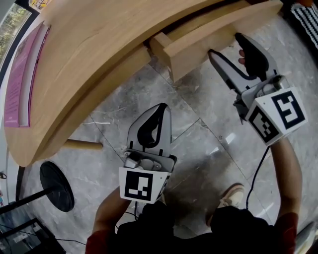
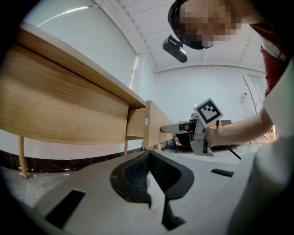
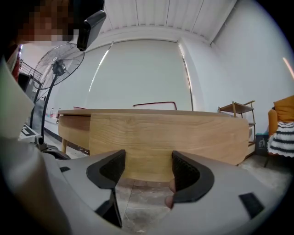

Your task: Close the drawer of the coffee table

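Note:
The light wooden coffee table (image 1: 89, 49) curves across the upper left of the head view. Its drawer (image 1: 218, 37) stands pulled out from under the top. My right gripper (image 1: 226, 44) is open, its jaws right at the drawer's front face with nothing between them. In the right gripper view that front (image 3: 161, 133) fills the space just ahead of the spread pads (image 3: 110, 167). My left gripper (image 1: 161, 108) is shut and empty, low over the floor, short of the table's edge. The left gripper view shows the drawer (image 2: 154, 126) from the side.
A pink book (image 1: 20, 84) lies on the table's left end. A fan's black base (image 1: 57, 186) and a table leg (image 1: 82, 145) are at the lower left. Marble floor (image 1: 198, 144) lies below the grippers, with my shoe (image 1: 231, 196). Striped fabric (image 1: 305, 15) sits at the top right.

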A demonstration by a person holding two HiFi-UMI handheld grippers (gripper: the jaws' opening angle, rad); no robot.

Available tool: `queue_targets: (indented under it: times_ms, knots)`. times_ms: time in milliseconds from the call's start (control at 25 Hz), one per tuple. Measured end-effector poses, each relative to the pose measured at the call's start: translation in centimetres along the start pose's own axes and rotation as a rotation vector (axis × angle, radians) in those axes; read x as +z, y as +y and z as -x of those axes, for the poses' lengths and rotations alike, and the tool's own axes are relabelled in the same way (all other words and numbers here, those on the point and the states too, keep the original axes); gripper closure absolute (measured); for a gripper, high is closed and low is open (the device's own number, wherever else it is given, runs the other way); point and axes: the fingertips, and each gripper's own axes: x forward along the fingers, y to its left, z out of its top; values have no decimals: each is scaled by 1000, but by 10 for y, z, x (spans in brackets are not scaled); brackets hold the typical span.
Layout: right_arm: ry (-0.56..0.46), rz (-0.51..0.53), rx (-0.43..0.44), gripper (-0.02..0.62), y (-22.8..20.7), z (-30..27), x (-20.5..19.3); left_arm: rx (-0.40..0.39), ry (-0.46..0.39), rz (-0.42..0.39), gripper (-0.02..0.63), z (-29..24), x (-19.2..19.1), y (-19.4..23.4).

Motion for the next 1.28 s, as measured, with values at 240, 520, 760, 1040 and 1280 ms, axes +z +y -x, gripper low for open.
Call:
queue_targets:
  times_ms: [240,520,760,1040,1280]
  knots:
    - [-4,6,0,285,-1,-28,3,6,-5,13,599,-2,0,7]
    - [-28,7,-1,285,-3,-51,5,16,0,22,600,-5,-4,14]
    - [-46,0,-1,285,-5,-67,7,22,8,28,600,-8,-9,18]
    - [-69,2,7,285,-5,-74,9,20,19,30,599,-12,-13,17]
    - [-80,0,1,285,-7,-73,8,15,34,21,600,-13,-17,13]
